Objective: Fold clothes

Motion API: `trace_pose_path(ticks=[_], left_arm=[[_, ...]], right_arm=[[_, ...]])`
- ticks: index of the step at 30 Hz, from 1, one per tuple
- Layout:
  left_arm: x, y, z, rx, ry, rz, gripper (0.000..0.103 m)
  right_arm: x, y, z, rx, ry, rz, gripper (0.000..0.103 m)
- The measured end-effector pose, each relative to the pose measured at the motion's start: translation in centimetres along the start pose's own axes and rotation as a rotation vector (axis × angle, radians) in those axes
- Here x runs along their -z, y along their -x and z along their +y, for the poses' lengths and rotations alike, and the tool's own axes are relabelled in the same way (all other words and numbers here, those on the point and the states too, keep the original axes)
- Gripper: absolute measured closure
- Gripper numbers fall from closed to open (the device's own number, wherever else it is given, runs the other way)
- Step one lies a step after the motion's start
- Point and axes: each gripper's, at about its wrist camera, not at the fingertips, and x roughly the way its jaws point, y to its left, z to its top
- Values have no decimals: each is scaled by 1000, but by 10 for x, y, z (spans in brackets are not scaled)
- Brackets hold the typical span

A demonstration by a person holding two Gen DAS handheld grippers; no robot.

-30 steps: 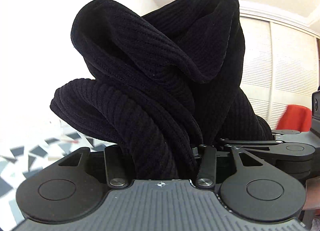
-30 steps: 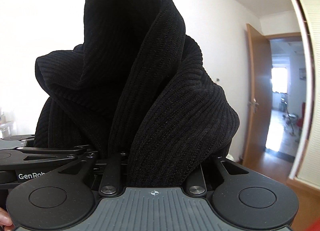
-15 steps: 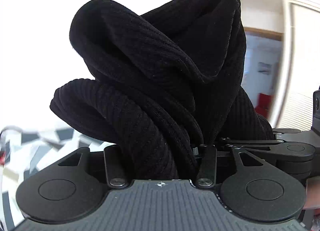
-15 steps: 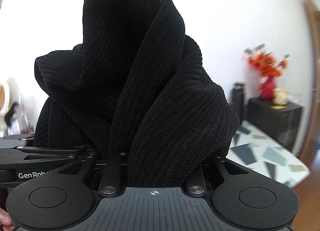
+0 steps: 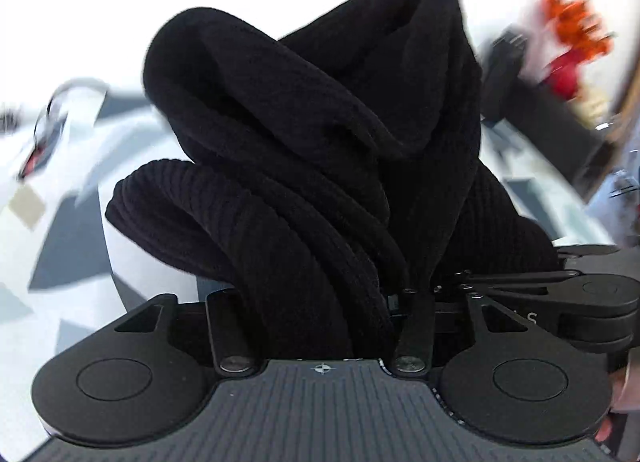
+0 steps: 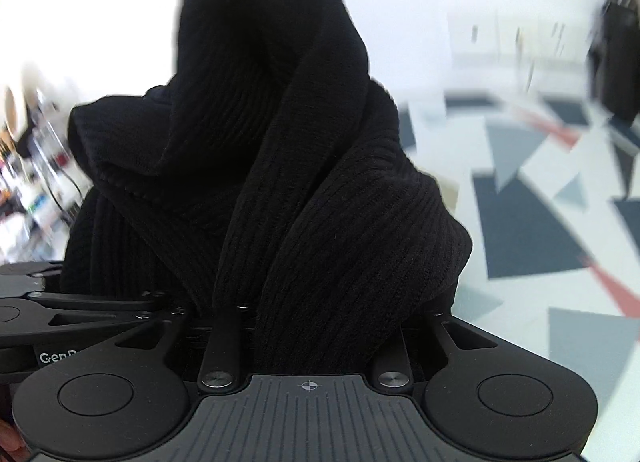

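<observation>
Both grippers, left [image 5: 320,326] and right [image 6: 308,338], clenched one bunched black ribbed sweater [image 5: 320,166]; the left's jaws had just been widening, so its hold perhaps risked slipping over the patterned surface [image 6: 540,230].

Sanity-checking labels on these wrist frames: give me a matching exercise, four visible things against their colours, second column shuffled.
Things:
1. knit garment
2. patterned cover
3. flowers
4. vase

Colours:
a. orange
b. black, ribbed
c. white with grey triangles and thin red strips
d. solid red, blurred

Pairs: 1-b, 2-c, 3-a, 4-d
</observation>
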Motion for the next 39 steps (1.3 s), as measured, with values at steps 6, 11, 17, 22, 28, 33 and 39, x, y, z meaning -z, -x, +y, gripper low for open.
trace_pose_path(ticks=[6,11,17,22,28,33,39], left_arm=[[-1,-33,-6,-129,39,95,41],[-2,-42,-7,-147,100,124,34],[-11,-38,87,-167,153,114,25],[-43,-112,94,-212,199,108,7],[-40,-98,87,-228,217,109,0],[-50,-114,94,-220,206,99,0],[-53,-115,89,-212,173,97,0]], right_arm=[[-37,-69,-57,-39,124,63,72],[-101,-113,-117,-42,148,108,67],[-113,-125,-122,-47,140,122,63],[-122,-142,-146,-75,84,118,47],[-136,-172,-160,-67,72,143,35],[-149,-198,-170,-51,66,174,25],[-162,-224,-185,39,-8,206,8]])
